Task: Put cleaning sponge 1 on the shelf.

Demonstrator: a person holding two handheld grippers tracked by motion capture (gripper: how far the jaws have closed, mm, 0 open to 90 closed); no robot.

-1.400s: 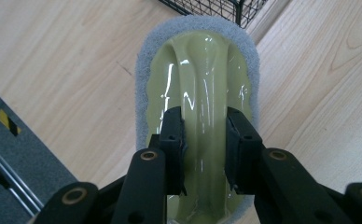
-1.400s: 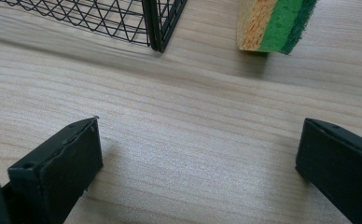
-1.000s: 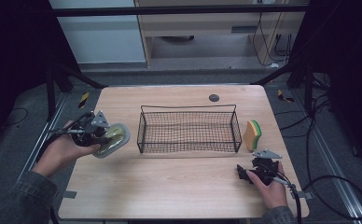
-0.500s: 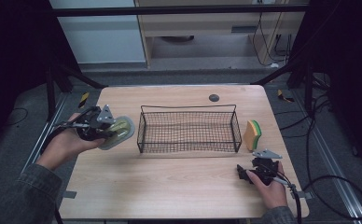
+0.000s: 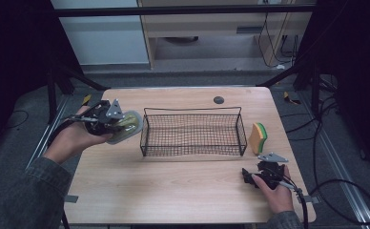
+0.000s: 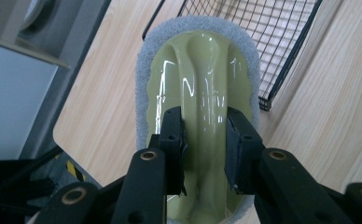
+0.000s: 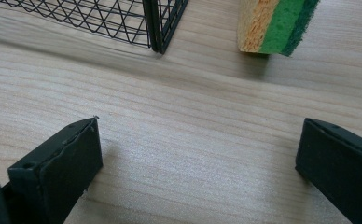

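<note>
My left gripper (image 5: 110, 125) holds a pale green scrubber with a grey pad rim (image 5: 126, 125) above the table's left side, just left of the black wire basket (image 5: 192, 131). In the left gripper view both jaws pinch the raised handle ridge of the scrubber (image 6: 198, 88), with my gripper (image 6: 202, 135) shut on it and the basket (image 6: 281, 42) beyond. My right gripper (image 5: 259, 175) rests low at the table's front right, jaws wide apart with bare wood between them (image 7: 198, 158). A yellow and green sponge (image 5: 258, 138) stands beside the basket's right end, also the sponge (image 7: 274, 25) ahead.
A small dark round disc (image 5: 218, 100) lies at the table's far edge behind the basket. The basket's corner (image 7: 163, 23) is close ahead of my right gripper. Metal frame legs and cables run along the floor on both sides.
My left hand has lifted the scrubber and carried it right, toward the basket's left end. The right hand has stayed where it was.
</note>
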